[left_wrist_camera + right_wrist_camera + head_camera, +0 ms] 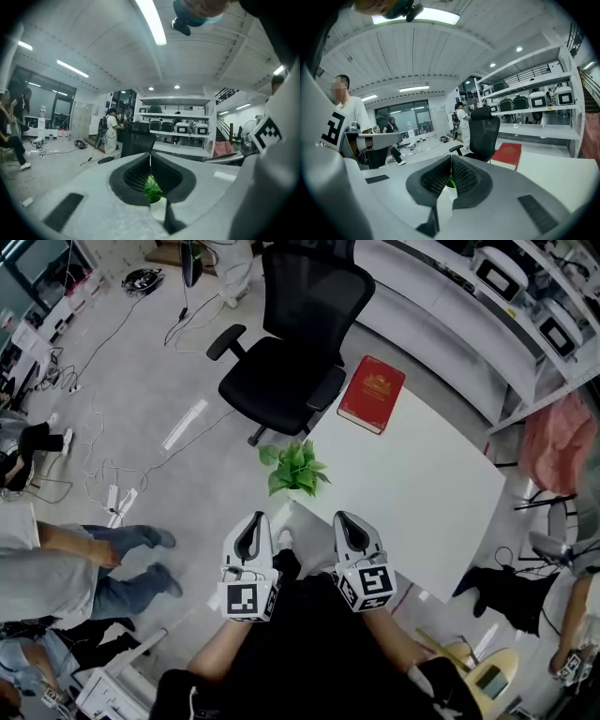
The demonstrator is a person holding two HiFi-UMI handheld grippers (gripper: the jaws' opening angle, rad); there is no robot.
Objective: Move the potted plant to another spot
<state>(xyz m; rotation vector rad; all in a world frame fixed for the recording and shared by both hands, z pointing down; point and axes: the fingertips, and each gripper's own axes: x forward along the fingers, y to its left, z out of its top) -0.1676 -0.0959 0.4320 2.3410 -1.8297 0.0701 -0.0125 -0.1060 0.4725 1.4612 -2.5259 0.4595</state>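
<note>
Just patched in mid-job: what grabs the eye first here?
A green potted plant sits at the white table's near-left corner, just ahead of the left gripper and right gripper, both shut. A red book lies at the table's far end, beside a black office chair.

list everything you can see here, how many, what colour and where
table: one, white, centre right
potted plant: one, green leaves, at the table corner nearest the grippers
book: one, red, far end of the table
office chair: one, black, on the floor beyond the table
shelves: one long run, white, top right, holding white appliances
cloth: one, pink, right edge
cables: several, white and black, on the floor at left
seated person: one, grey top and blue jeans, left edge
left gripper: one, white and black, jaws shut, just short of the plant
right gripper: one, white and black, jaws shut, beside the left one
</note>
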